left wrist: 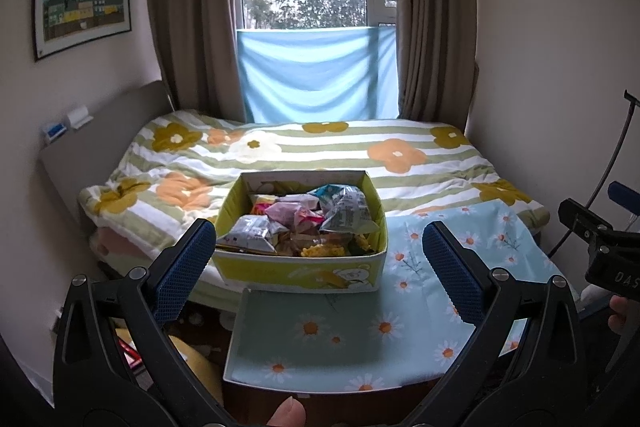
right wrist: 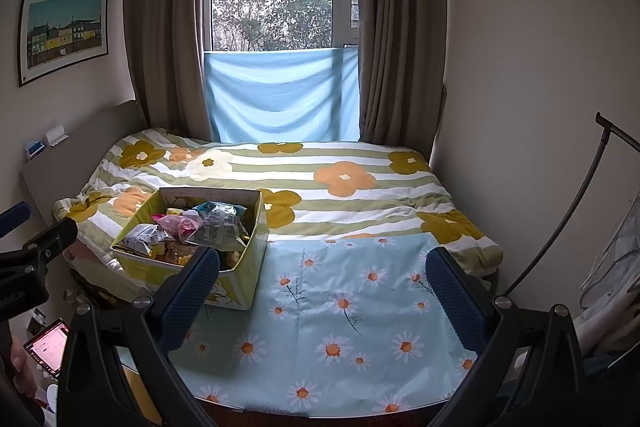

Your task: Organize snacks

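Both tongs are hanging wide apart and holding nothing: the left tongs [left wrist: 320, 263] are facing the box [left wrist: 300, 269] head-on, and the right tongs [right wrist: 324, 291] are looking across the daisy cloth [right wrist: 360, 307] with the box off to their left

The snacks [left wrist: 304, 223] are all sitting heaped inside the box, which is resting on the near part of the bed [right wrist: 320, 171], at the left edge of the cloth. No packet is lying on the cloth or the quilt that either view shows. That fits two stages equally: a jumbled pile waiting to be sorted out onto the cloth, or packets already gathered into the box. The pictures are not settling which

Judging the handling either way: the packets are crinkly, puffed foil pouches [left wrist: 348, 211], overlapping and tilted, so a grip is likely going best on a sealed edge or corner standing proud of the heap, taken from above, rather than squeezing a bag's middle. The box is light card on soft bedding, so it may be tipping or sliding if nudged sideways; the other tongs steadying its wall should be helping
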A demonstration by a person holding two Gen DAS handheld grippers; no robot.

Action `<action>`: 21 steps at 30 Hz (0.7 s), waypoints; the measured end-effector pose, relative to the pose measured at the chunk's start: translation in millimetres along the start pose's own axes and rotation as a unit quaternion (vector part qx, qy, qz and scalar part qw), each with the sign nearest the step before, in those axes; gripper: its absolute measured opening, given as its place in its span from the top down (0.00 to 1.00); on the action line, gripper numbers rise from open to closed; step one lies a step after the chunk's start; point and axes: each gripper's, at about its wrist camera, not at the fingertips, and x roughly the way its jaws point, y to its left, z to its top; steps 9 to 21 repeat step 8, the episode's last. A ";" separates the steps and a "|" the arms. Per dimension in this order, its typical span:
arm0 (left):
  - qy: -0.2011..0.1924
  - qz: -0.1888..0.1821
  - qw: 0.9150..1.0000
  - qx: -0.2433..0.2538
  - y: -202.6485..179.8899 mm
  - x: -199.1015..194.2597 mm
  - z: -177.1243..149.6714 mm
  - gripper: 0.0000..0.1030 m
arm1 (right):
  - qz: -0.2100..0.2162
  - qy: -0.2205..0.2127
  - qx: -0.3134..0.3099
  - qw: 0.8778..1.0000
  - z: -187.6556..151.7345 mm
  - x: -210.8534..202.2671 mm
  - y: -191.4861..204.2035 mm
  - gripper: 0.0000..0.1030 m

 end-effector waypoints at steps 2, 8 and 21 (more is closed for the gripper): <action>0.001 0.002 1.000 0.002 -1.1 0.9 -0.4 0.00 | 0.000 0.001 -0.001 1.000 -0.3 0.3 -0.1 0.00; 0.006 -0.011 1.000 0.001 -1.4 8.9 -1.4 0.00 | -0.001 0.009 0.002 1.000 -1.2 2.3 -0.7 0.00; 0.006 -0.011 1.000 0.001 -1.4 8.9 -1.4 0.00 | -0.001 0.009 0.002 1.000 -1.2 2.3 -0.7 0.00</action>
